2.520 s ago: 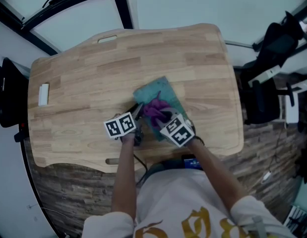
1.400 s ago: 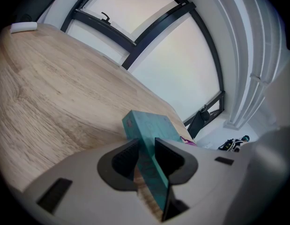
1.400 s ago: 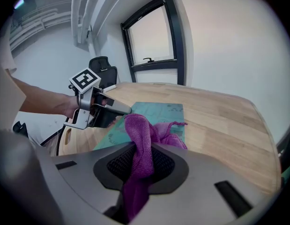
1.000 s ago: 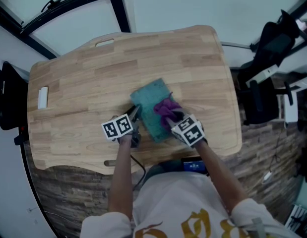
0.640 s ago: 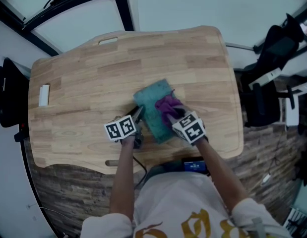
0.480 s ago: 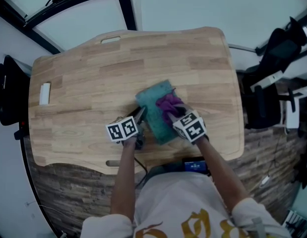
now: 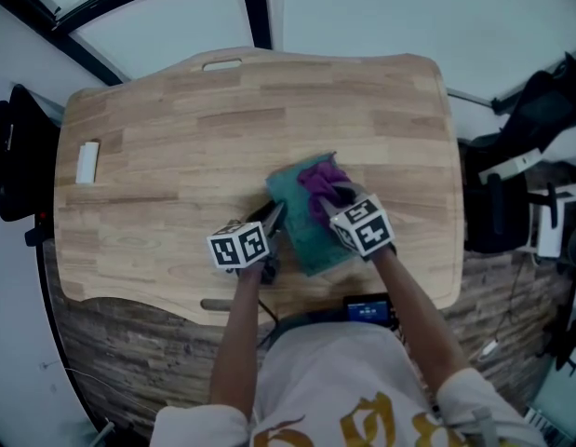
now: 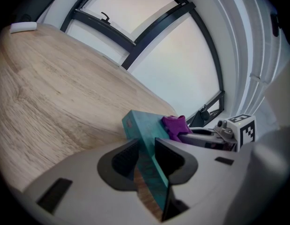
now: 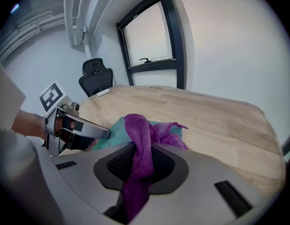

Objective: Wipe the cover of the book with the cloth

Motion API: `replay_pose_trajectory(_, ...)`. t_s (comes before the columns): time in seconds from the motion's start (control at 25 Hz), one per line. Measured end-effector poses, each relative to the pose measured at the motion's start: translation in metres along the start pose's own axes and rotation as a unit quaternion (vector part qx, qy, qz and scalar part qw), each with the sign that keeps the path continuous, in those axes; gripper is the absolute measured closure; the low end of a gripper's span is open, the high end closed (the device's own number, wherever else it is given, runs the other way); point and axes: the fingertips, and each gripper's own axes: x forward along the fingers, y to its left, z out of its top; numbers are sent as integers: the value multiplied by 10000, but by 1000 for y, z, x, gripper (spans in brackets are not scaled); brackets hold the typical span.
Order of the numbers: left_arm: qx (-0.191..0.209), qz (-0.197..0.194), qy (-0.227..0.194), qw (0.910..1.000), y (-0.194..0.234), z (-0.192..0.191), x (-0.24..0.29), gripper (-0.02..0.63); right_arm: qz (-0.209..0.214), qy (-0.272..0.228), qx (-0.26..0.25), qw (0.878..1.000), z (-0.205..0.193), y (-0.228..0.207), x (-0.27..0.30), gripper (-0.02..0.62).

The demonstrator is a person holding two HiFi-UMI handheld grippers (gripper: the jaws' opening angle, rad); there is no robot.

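Note:
A teal book [image 7: 301, 214] lies flat on the wooden table [image 7: 176, 147], near its front middle. My left gripper [image 7: 272, 220] is shut on the book's left edge; in the left gripper view the book [image 8: 147, 146] runs between the jaws. A purple cloth [image 7: 321, 182] rests on the book's far right part, and my right gripper [image 7: 332, 199] is shut on it. The right gripper view shows the cloth [image 9: 141, 146] pinched between the jaws and spilling onto the book [image 9: 112, 132]. My left gripper [image 9: 95, 132] appears there at the left.
A small white block [image 7: 87, 161] lies near the table's left edge. A dark office chair [image 7: 13, 152] stands off the left side, and another chair [image 7: 529, 147] with gear stands at the right. A dark device [image 7: 367, 310] sits at the table's front edge by my body.
The right gripper has drawn the purple cloth across the book's cover, from its near middle toward the far right corner. The left gripper has stayed clamped on the book's left edge.

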Motion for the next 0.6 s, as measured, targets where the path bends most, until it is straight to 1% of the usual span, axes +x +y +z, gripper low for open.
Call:
replay_pose_trajectory(0.32,3,0,11,10000,-1,0,1,497,35,-23,3,10000,15,-6,9,535)
replay_pose_trajectory(0.6,3,-2,12,10000,-1,0,0,497,-55,-56,-48,10000,19,-2,16,535)
